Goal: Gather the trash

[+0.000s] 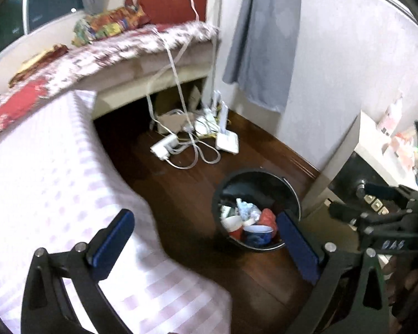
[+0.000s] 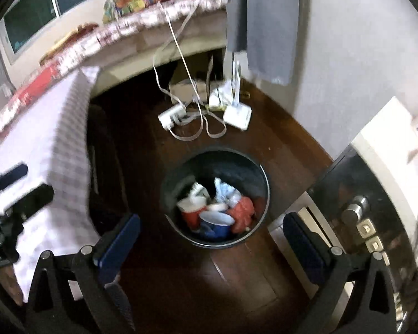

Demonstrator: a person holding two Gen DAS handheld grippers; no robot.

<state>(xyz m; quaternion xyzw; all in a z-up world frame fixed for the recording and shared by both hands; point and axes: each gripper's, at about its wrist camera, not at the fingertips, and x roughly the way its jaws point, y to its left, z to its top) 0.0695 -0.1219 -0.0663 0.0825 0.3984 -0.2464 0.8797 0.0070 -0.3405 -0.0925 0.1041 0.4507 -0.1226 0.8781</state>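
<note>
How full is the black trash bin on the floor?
Partly full: the black trash bin stands upright, with crumpled wrappers and cups covering its bottom, well below the rim.

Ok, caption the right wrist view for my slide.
Open right gripper above a black trash bin holding cups and wrappers, on dark wood floor.

A round black bin [image 2: 260, 172] stands upright on the floor, holding crumpled trash [image 2: 217, 208].
</note>
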